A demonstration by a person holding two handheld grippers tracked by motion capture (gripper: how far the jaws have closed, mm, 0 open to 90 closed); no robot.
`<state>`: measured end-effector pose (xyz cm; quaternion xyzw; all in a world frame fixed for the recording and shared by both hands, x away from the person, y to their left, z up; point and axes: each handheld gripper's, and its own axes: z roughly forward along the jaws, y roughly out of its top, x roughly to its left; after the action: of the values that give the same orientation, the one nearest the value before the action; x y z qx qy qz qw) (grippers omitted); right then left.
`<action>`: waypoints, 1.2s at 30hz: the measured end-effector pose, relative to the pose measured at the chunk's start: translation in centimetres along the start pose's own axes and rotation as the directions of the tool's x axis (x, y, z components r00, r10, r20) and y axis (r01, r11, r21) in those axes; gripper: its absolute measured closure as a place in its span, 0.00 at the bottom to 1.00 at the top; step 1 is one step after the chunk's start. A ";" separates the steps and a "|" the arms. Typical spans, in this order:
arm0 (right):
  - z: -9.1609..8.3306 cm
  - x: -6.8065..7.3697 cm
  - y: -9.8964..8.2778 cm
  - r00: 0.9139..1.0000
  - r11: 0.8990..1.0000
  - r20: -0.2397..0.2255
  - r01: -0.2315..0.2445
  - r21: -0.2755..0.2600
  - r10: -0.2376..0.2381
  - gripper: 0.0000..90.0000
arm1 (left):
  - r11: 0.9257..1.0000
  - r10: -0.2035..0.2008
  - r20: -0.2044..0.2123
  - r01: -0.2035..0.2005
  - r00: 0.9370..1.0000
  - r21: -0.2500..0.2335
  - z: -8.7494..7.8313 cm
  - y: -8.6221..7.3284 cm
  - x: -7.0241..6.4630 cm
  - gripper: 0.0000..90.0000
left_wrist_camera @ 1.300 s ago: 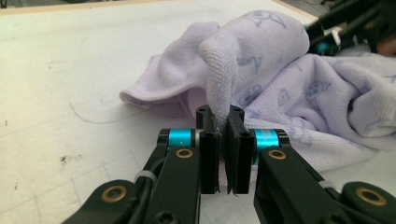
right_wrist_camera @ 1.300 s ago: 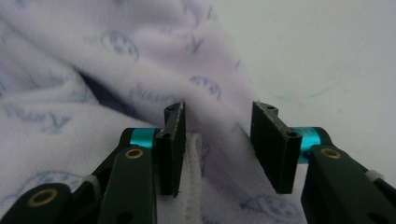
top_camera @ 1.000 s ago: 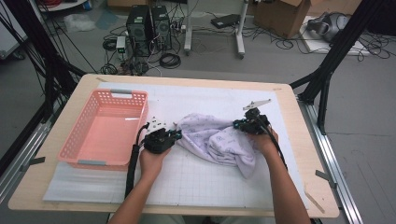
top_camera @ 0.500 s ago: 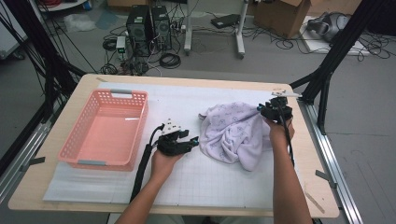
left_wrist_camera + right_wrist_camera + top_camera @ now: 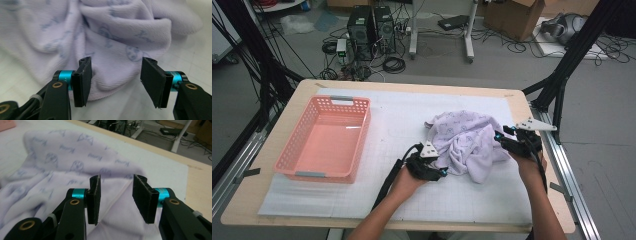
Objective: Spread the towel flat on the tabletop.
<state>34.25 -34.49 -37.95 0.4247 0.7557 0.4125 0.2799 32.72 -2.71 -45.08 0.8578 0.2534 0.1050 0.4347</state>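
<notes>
Crumpled lilac printed cotton cloth [image 5: 464, 145] on table, between left claw [image 5: 115, 77] and right claw [image 5: 116, 198], both just opening, gripping nothing.

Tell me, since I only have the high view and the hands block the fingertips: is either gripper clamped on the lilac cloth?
Observer: No. The left gripper has just been opening; its jaws stand apart, with the lilac cloth just beyond them.
Operator: And the right one?
Observer: The right gripper has also just been opening; cloth lies beyond the gap, and the pads are not pressing on it.
Operator: Is the cloth plain?
Observer: No, it has a fine ribbed weave with small bluish printed marks.
</notes>
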 end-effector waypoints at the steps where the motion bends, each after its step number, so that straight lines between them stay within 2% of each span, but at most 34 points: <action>1: -0.5 0.1 -0.5 1.000 1.000 -0.005 0.009 0.009 -0.009 0.64 | 1.000 0.017 -0.012 -0.016 1.000 0.020 0.3 0.2 -0.2 0.47; 3: -1.3 0.4 -1.5 1.000 1.000 -0.022 0.019 0.016 -0.019 0.64 | 0.999 0.031 -0.028 -0.031 0.999 0.025 0.7 0.5 -0.6 0.46; 4: -1.5 0.4 -2.0 0.999 0.999 -0.016 0.028 0.021 -0.027 0.64 | 0.999 0.047 -0.042 -0.046 0.998 0.026 0.8 0.6 -0.8 0.48; 5: -1.7 0.5 -2.5 0.999 0.999 -0.015 0.033 0.033 -0.032 0.64 | 0.998 0.051 -0.038 -0.051 0.998 0.021 0.9 0.6 -0.8 0.52; 6: -1.7 0.5 -2.9 0.999 0.998 -0.014 0.036 0.043 -0.035 0.64 | 0.999 0.046 -0.040 -0.045 0.998 0.019 0.7 0.6 -0.7 0.62; 7: -1.8 0.5 -3.3 0.999 0.998 -0.013 0.032 0.052 -0.031 0.64 | 0.999 0.048 -0.038 -0.047 0.998 0.019 0.5 0.6 -0.6 0.83; 8: -1.7 0.5 -3.7 1.000 0.998 -0.014 0.028 0.058 -0.028 0.64 | 1.000 0.014 -0.020 -0.013 1.000 0.012 0.4 0.6 -0.4 0.89; 10: -1.8 0.5 -4.3 1.000 0.998 -0.020 0.012 0.066 -0.011 0.64 | 1.000 -0.010 0.002 0.010 1.000 0.009 -0.2 0.4 0.0 0.91; 13: -1.9 0.9 -5.1 0.999 0.997 -0.041 0.011 0.072 -0.008 0.64 | 0.997 -0.064 0.025 0.065 0.998 -0.047 -2.1 -0.3 0.9 0.91; 15: -2.0 1.3 -5.3 0.999 0.997 -0.053 0.013 0.076 -0.009 0.64 | 0.990 -0.112 0.032 0.114 0.993 -0.077 -3.6 -1.1 1.8 0.91; 17: -2.1 1.6 -5.4 0.997 0.998 -0.075 -0.012 0.068 0.018 0.64 | 0.984 -0.144 0.017 0.145 0.989 -0.099 -5.2 -2.0 2.8 0.91; 18: -2.1 1.8 -5.3 0.996 0.997 -0.086 -0.025 0.068 0.031 0.64 | 0.979 -0.170 0.009 0.170 0.985 -0.114 -5.9 -2.4 3.3 0.91; 21: -1.7 2.7 -4.7 0.991 0.998 -0.129 -0.031 0.060 0.039 0.65 | 0.965 -0.212 -0.008 0.208 0.977 -0.159 -7.9 -3.4 4.4 0.91; 24: -0.8 4.4 -3.9 0.982 0.998 -0.188 -0.016 0.061 0.027 0.64 | 0.960 -0.224 -0.021 0.217 0.974 -0.179 -9.1 -4.0 5.0 0.91; 27: 0.4 6.3 -3.0 0.971 0.999 -0.239 0.013 0.048 -0.001 0.61 | 0.957 -0.235 -0.034 0.225 0.971 -0.186 -9.4 -4.3 5.4 0.91; 32: 2.5 9.6 -2.0 0.941 0.996 -0.337 0.055 0.064 -0.030 0.56 | 0.948 -0.249 -0.047 0.234 0.967 -0.214 -9.1 -4.3 5.7 0.91; 35: 3.9 11.1 -1.9 0.930 0.992 -0.366 0.085 0.093 -0.045 0.62 | 0.939 -0.272 -0.048 0.254 0.961 -0.233 -8.7 -4.2 5.8 0.91; 36: 4.4 11.5 -1.9 0.926 0.990 -0.375 0.095 0.106 -0.049 0.69 | 0.936 -0.278 -0.053 0.258 0.959 -0.239 -8.7 -4.2 5.9 0.91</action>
<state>31.31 -23.32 -42.58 0.3273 0.8339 0.4278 0.1205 32.81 8.45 -43.44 0.7538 0.3726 0.1100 0.5300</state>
